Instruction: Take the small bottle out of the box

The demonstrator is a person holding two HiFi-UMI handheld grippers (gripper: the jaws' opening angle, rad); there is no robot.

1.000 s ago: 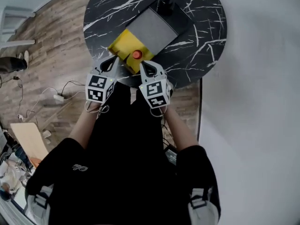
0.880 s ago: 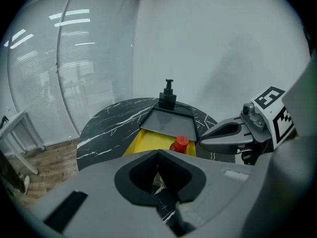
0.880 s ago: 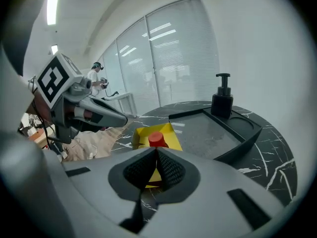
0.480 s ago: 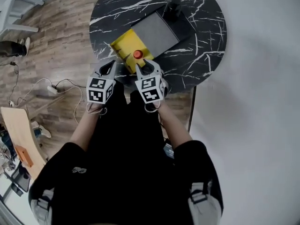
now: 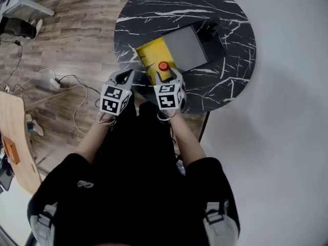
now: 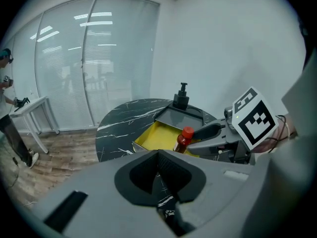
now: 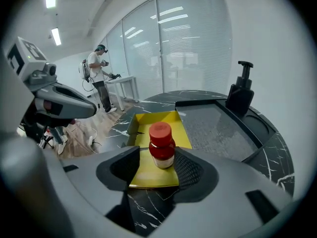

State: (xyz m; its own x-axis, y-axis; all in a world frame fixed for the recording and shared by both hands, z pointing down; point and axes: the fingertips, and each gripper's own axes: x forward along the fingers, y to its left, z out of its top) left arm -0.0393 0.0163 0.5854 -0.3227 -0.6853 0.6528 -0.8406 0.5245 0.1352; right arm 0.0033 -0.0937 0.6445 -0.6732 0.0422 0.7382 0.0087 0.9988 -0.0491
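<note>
The head view hangs high above the yellow box [image 5: 151, 55] and looks almost straight down. It is far enough off to take in the whole round table [image 5: 225, 14] under the box and the wooden floor [image 5: 77, 35] beside it. The left gripper view sits low and close, just off the box's near corner, facing across the box toward a white wall [image 6: 223, 43]. The right gripper view sits nearer still, at the box's near end, facing along its length with the small bottle [image 7: 161, 145] large in the foreground. All three share the box, the bottle, the grey tray [image 5: 187, 47] beyond the box and the tabletop.
</note>
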